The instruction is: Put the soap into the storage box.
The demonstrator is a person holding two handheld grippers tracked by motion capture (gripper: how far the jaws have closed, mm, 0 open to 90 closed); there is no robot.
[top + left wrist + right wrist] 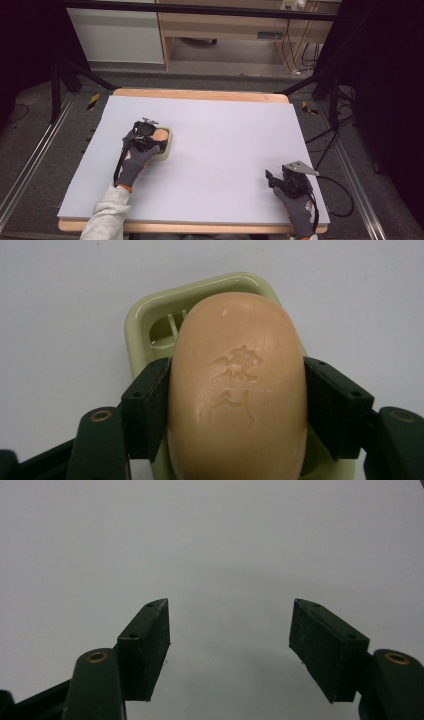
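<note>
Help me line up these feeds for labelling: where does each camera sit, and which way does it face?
High view: above the person's side, looking forward and down on the table; both gloved hands and a grey sleeve show.
Left gripper view: on the left gripper, looking along its jaws at the soap over a soap dish.
Right gripper view: on the right gripper, facing bare table.
Shared: soap and dish appear in the high and left gripper views.
</note>
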